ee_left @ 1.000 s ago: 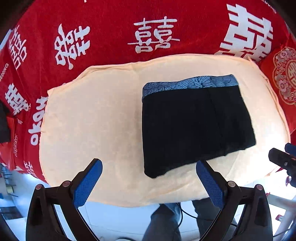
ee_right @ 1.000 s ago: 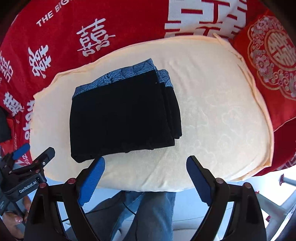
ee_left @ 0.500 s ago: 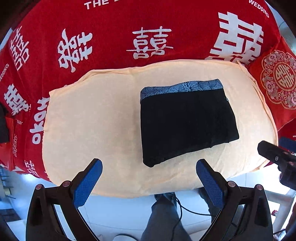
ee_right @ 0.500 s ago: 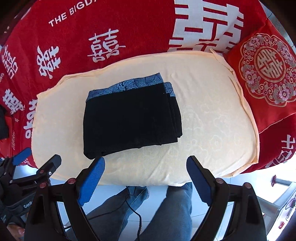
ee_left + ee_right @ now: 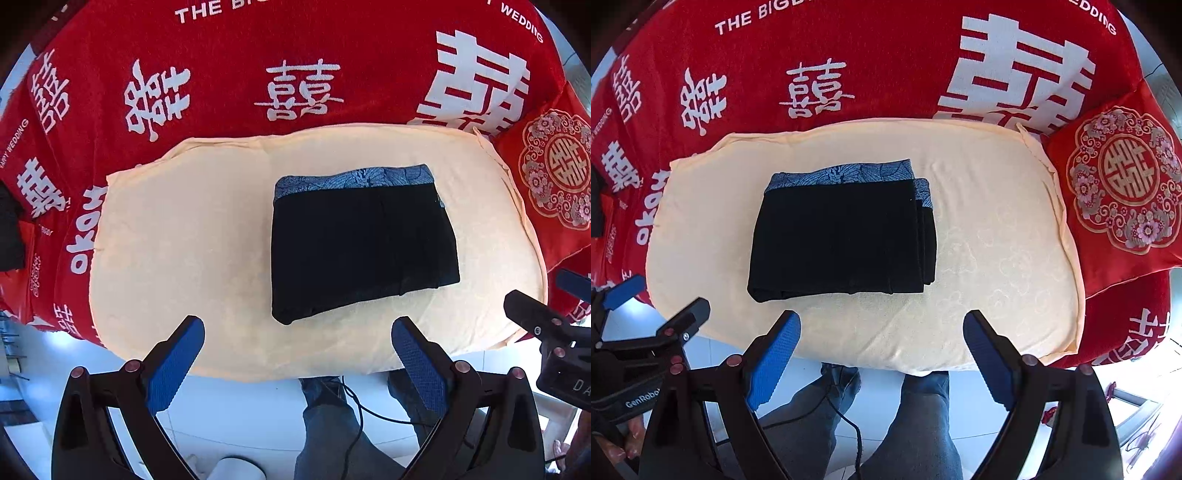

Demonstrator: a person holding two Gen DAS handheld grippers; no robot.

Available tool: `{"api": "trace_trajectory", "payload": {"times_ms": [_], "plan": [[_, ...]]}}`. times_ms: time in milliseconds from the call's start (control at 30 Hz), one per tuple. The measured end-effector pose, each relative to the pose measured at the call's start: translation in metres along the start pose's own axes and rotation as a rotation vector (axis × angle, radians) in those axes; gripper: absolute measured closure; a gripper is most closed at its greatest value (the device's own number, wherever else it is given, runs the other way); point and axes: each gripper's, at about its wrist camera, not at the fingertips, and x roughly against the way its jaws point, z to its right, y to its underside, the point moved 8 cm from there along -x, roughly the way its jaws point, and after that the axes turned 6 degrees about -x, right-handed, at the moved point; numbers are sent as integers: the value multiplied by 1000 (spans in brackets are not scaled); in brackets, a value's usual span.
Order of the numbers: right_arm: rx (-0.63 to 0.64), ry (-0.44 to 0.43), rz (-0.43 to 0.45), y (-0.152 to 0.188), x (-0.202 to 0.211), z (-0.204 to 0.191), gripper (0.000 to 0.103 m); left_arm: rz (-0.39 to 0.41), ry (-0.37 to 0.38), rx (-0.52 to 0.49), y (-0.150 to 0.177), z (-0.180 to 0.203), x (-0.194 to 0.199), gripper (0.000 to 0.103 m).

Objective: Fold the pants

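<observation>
Black pants with a blue patterned waistband lie folded into a flat rectangle on a cream cloth. They also show in the right wrist view, stacked in layers at their right side. My left gripper is open and empty, held above and short of the cloth's near edge. My right gripper is open and empty, at the near edge too. Neither touches the pants. Each gripper shows at the edge of the other's view.
The cream cloth lies on a red cover with white characters. A red embroidered cushion sits at the right. The person's jeans-clad legs and a cable are below the near edge, over a white floor.
Both grippers have drawn back and up from the pants. The pants look smaller and farther away, and more of the red cover and the floor shows.
</observation>
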Motion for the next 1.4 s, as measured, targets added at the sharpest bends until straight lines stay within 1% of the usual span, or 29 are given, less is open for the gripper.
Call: {"api": "trace_trajectory", "payload": {"times_ms": [167, 433, 800, 1400], "plan": [[-2, -14, 11, -8, 2, 4, 11, -4, -13, -2, 1, 4, 4, 2], [30, -15, 1, -6, 1, -1, 11, 1, -18, 0, 2, 6, 7, 2], [38, -10, -4, -7, 1, -1, 11, 16, -21, 2, 1, 5, 11, 2], [12, -2, 6, -3, 5, 3, 11, 30, -41, -21, -3, 9, 15, 2]]}}
